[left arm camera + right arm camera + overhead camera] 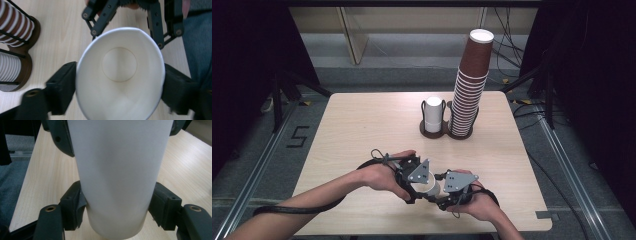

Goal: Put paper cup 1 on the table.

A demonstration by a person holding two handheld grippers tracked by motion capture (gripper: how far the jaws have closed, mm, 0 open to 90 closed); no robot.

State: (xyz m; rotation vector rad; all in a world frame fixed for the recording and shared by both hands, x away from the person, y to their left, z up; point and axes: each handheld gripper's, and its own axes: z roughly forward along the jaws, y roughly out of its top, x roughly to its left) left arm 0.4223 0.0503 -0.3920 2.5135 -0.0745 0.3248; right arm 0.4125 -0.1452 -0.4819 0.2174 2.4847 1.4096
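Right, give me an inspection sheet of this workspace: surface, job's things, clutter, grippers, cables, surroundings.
Surface: light wooden table, bare apart from the items below.
Job's things: white paper cup between both grippers; cup holder with a short white stack and a tall brown stack.
Clutter: nothing seen.
Grippers: right gripper shut on the cup's body; left gripper at the rim, grip unclear.
Cables: black cable trails along the left forearm; more on the floor at the back right.
Surroundings: dark curtains, grey floor, floor rails.
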